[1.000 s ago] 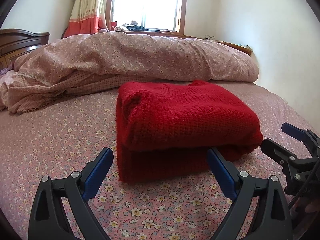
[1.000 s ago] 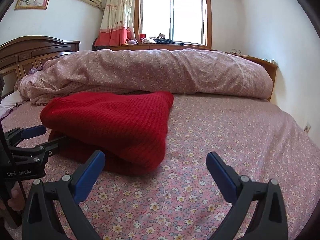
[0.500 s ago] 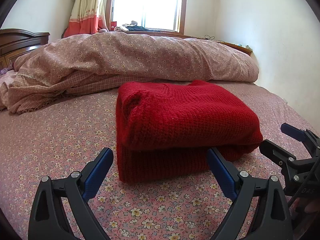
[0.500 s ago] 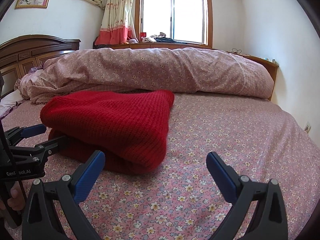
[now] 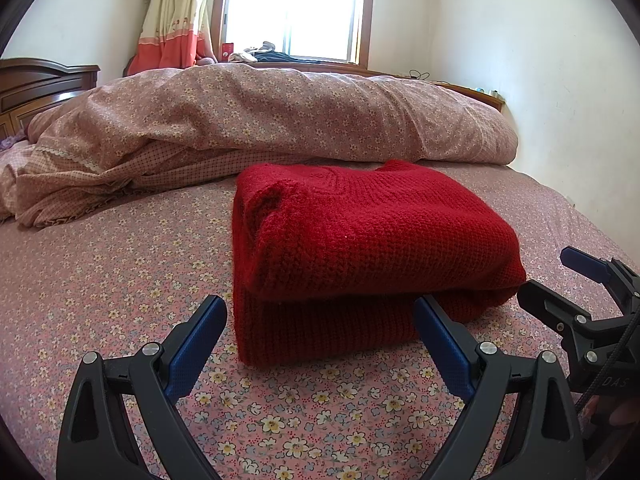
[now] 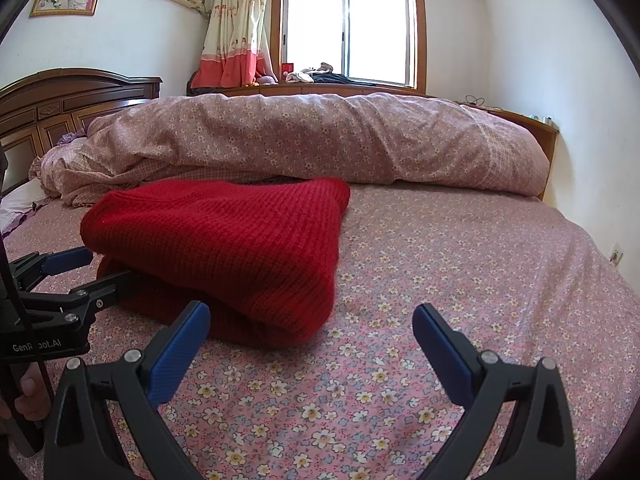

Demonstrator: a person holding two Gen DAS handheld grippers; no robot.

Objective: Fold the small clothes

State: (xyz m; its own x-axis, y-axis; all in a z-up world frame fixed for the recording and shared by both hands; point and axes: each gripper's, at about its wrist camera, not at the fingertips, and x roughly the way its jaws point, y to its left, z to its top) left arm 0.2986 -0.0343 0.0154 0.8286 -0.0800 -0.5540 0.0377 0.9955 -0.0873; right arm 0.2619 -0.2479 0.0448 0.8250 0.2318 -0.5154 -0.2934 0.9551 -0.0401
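Bedding fills both views: a floral pink bed (image 5: 100, 264) with a rolled duvet (image 5: 280, 120) lying along its far side. Near the middle of the bed sits the red knitted sweater (image 5: 360, 248), folded into a thick block, its far edge close to the duvet. The left hand-held gripper (image 5: 320, 334) stands spread wide just in front of the sweater's near edge, holding nothing. The right hand-held gripper (image 6: 312, 334) is likewise wide apart and empty, beside the sweater's right corner, over the sheet.

Bright, blown-out window (image 5: 298, 8) backlight; sharp focus, fisheye-curved edges.
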